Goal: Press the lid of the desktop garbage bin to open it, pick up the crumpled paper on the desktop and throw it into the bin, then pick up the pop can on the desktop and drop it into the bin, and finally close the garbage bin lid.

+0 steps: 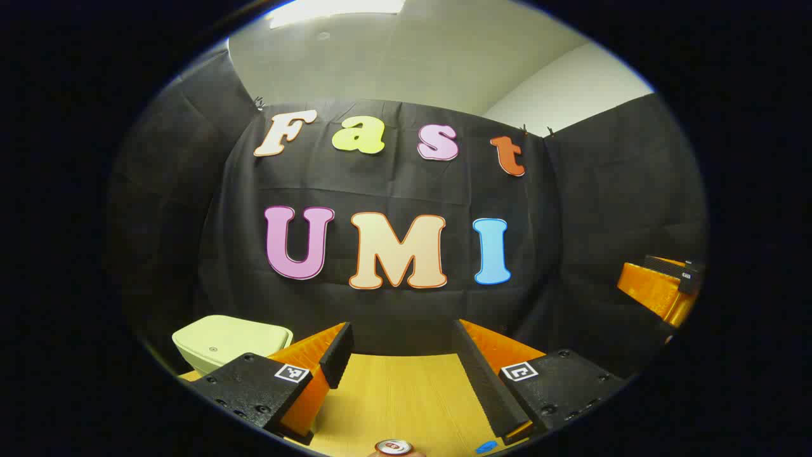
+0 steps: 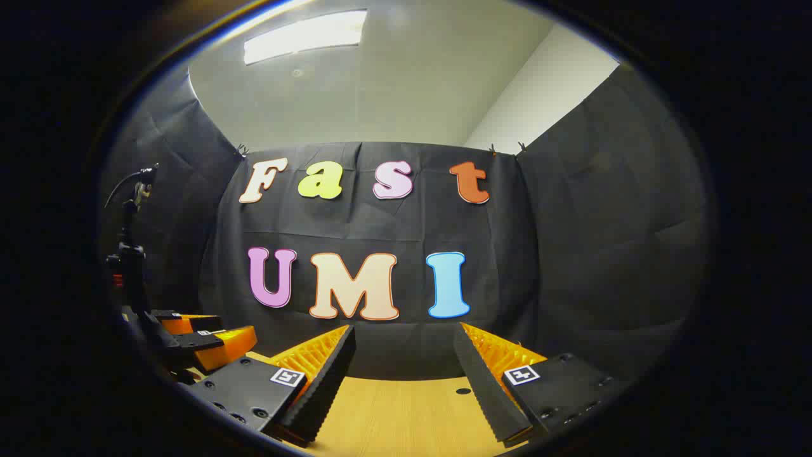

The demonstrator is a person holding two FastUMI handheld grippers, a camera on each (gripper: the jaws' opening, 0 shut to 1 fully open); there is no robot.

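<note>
In the left gripper view my left gripper (image 1: 403, 346) is open, held above the wooden table (image 1: 393, 400) with nothing between its fingers. The pale green bin (image 1: 228, 339) stands at the lower left with its lid down, beside the left finger. The top of a pop can (image 1: 393, 448) peeks in at the bottom edge, below and between the fingers. My right gripper (image 1: 660, 285) appears at the far right of this view. In the right gripper view my right gripper (image 2: 405, 349) is open and empty over the table (image 2: 406, 412); my left gripper (image 2: 203, 336) sits at its lower left.
A small blue thing (image 1: 486, 446) lies on the table near the can. A dark stand with a cable (image 2: 130, 254) rises at the left of the right gripper view. A small dark hole (image 2: 463, 391) marks the tabletop. The black cloth wall closes the back.
</note>
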